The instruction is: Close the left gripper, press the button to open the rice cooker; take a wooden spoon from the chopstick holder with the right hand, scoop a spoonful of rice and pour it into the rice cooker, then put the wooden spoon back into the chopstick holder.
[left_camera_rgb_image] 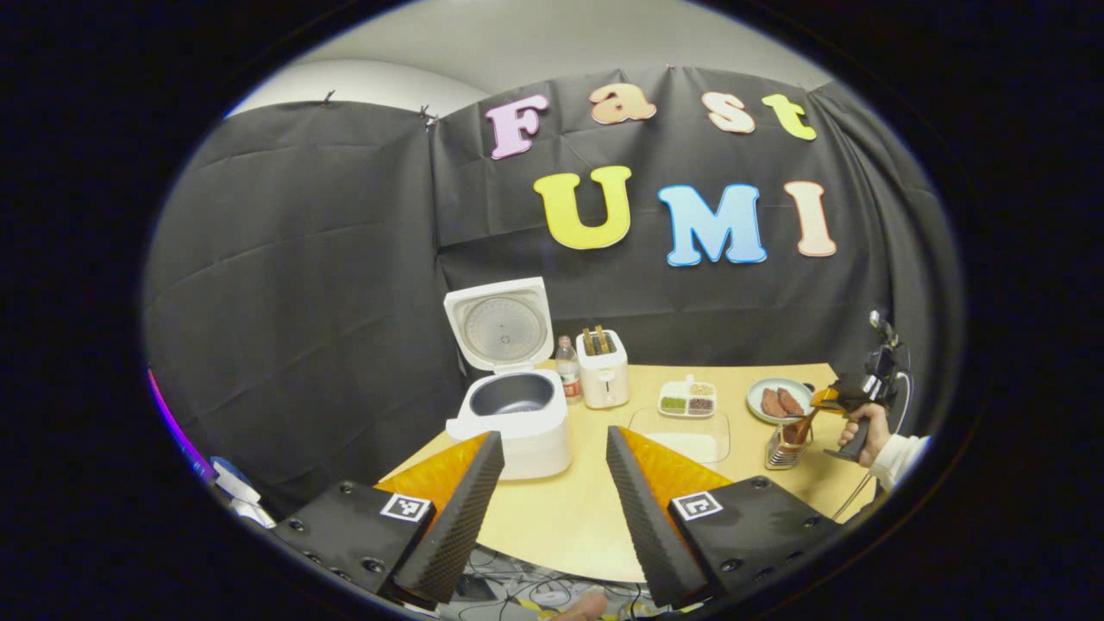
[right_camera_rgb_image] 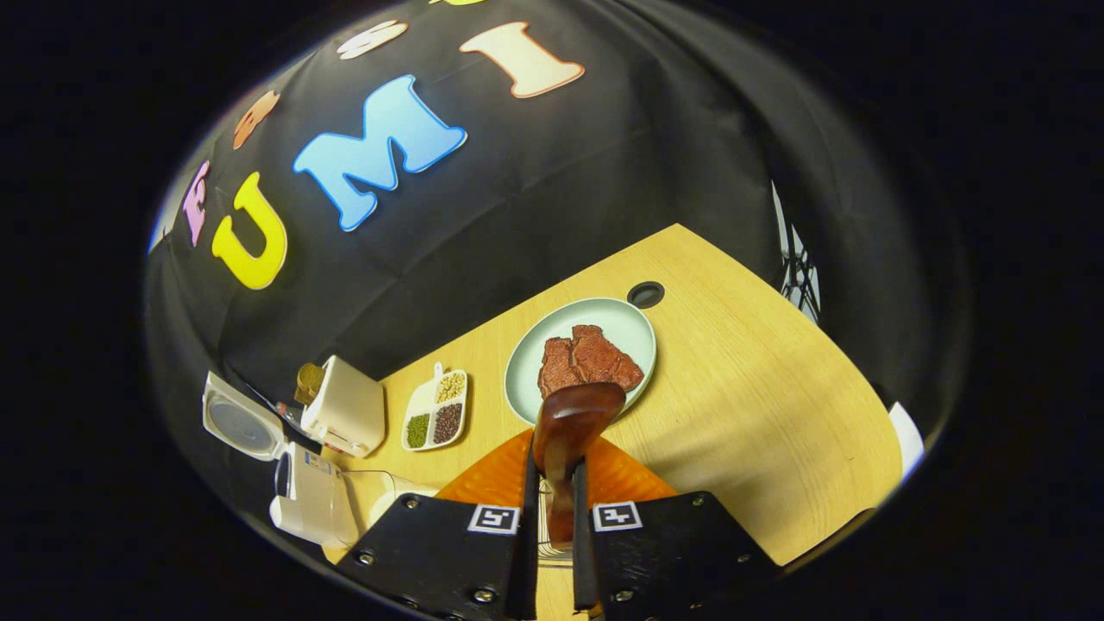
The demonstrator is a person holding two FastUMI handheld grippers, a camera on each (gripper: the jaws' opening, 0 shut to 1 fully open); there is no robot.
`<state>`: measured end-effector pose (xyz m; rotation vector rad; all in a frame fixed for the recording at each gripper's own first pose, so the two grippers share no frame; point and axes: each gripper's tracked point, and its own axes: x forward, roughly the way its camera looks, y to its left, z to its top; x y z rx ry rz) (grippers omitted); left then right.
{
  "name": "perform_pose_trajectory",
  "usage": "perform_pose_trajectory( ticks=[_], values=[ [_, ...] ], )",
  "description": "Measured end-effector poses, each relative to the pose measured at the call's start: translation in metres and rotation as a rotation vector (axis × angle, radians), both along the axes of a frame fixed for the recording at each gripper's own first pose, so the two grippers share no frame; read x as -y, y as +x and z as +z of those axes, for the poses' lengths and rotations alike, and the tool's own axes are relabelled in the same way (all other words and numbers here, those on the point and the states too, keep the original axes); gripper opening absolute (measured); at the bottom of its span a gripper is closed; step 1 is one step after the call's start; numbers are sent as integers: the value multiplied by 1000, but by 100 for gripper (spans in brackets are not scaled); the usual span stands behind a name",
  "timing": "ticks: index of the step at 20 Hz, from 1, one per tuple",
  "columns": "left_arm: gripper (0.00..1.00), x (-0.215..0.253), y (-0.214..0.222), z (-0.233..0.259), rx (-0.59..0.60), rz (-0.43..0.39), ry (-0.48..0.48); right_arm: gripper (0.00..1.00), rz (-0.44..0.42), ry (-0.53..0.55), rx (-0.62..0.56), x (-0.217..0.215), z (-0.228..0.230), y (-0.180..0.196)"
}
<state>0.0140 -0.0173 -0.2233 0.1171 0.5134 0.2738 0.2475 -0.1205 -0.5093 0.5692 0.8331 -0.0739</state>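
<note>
Already the white rice cooker point(left_camera_rgb_image: 516, 414) is standing lid-up at far left, so the left gripper point(left_camera_rgb_image: 552, 492) is idling with fingers apart (2 pads spread); the right gripper point(right_camera_rgb_image: 552, 517) is clamping the brown wooden spoon point(right_camera_rgb_image: 571, 423) above the wire chopstick holder point(left_camera_rgb_image: 783, 448), presumably lifting it out.

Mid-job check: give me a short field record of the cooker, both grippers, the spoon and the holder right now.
rice cooker: lid up, pot looks empty
left gripper: open, holding nothing, near table edge
right gripper: shut on wooden spoon
wooden spoon: bowl end up, handle between the fingers
chopstick holder: on table, directly under the spoon
plate: holds two reddish meat pieces
</note>
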Motion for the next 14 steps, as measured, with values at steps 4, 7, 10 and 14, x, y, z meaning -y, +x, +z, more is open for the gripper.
perform_pose_trajectory(
  ticks=[4,7,10,14],
  values=[
    [87,13,8,-1,-2,-25,1,17,1,59,-12,5,-2,-7],
    [87,19,12,1,6,-44,3,19,-2,127,-8,-1,8,-12],
    [87,25,16,5,19,-58,-2,31,-61,192,38,1,26,-12],
    [87,27,24,13,51,-80,-7,65,-60,180,69,5,47,-30]
  ],
)
